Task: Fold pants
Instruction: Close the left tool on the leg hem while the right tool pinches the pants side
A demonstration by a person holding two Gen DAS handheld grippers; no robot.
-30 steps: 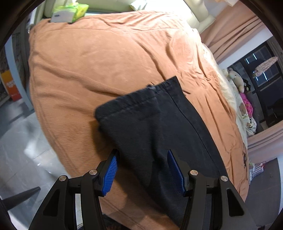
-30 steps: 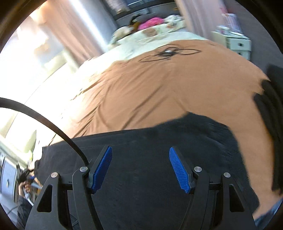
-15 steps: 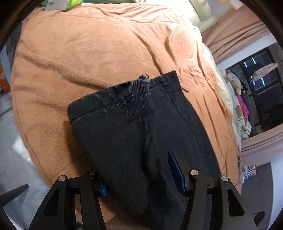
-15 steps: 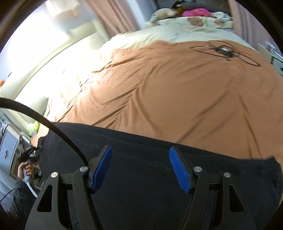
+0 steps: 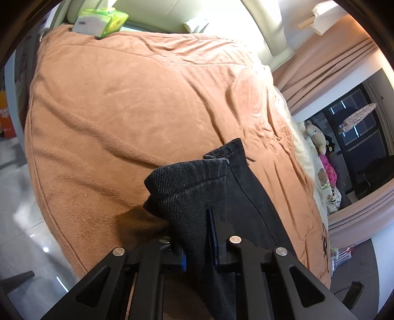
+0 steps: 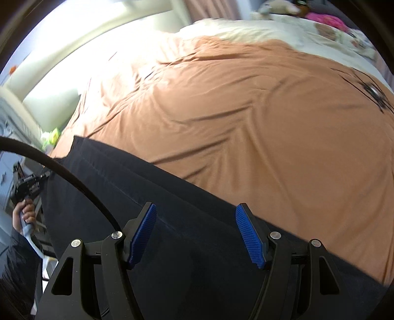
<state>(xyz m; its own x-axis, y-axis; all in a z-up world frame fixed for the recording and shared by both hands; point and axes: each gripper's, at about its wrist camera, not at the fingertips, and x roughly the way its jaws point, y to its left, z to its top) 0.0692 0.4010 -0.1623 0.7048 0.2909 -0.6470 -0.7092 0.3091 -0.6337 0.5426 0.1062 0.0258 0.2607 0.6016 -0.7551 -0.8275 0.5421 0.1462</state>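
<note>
ok, left gripper (image 5: 200, 236) closing on the pants (image 5: 194, 187) hem, fabric bunched between its jaws.
pants lie along the near edge of the orange bedspread (image 5: 138, 103); right gripper (image 6: 195, 233) hovers above them, jaws apart, holding nothing.

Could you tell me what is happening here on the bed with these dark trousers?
A person with a gripper in each hand is folding black pants laid on an orange blanket. The left gripper is closing on the hem end of one leg, with fabric bunched between its jaws. The right gripper hovers open over another stretch of the pants, gripping nothing. A tissue box sits at the blanket's far edge.
</note>
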